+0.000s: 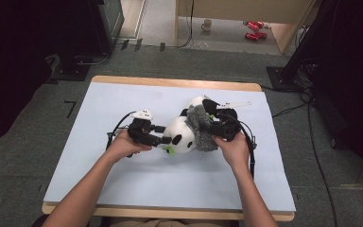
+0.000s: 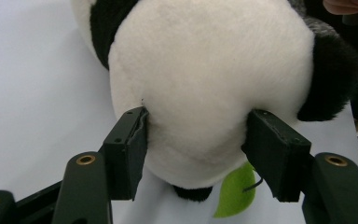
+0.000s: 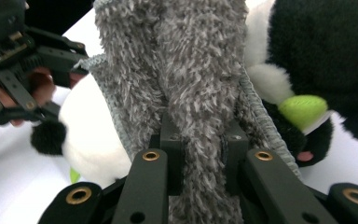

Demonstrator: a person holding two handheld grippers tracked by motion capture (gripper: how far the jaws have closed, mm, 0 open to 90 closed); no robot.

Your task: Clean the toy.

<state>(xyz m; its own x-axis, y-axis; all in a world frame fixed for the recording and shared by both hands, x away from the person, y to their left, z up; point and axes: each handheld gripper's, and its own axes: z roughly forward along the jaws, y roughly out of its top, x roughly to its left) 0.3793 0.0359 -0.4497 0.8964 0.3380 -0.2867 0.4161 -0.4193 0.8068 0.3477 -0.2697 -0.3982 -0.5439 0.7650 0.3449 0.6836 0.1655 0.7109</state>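
A black and white plush panda (image 1: 182, 135) lies in the middle of the table, with a grey fluffy cloth (image 1: 202, 130) draped over it. My left gripper (image 1: 163, 135) comes in from the left, and its pads (image 2: 130, 149) press into both sides of the panda's white head (image 2: 205, 70). A green leaf (image 2: 235, 191) sticks out under the head. My right gripper (image 1: 215, 130) is shut on a fold of the grey cloth (image 3: 191, 70), which rises between its jaws. Beyond the cloth are the panda's black body (image 3: 317, 46) and the other gripper (image 3: 9, 46).
A pale blue mat (image 1: 123, 179) covers the wooden table, with free room on all sides of the toy. Cables trail from both grippers. Past the table's far edge, a mug (image 1: 207, 24) and red items (image 1: 254, 29) sit on the floor.
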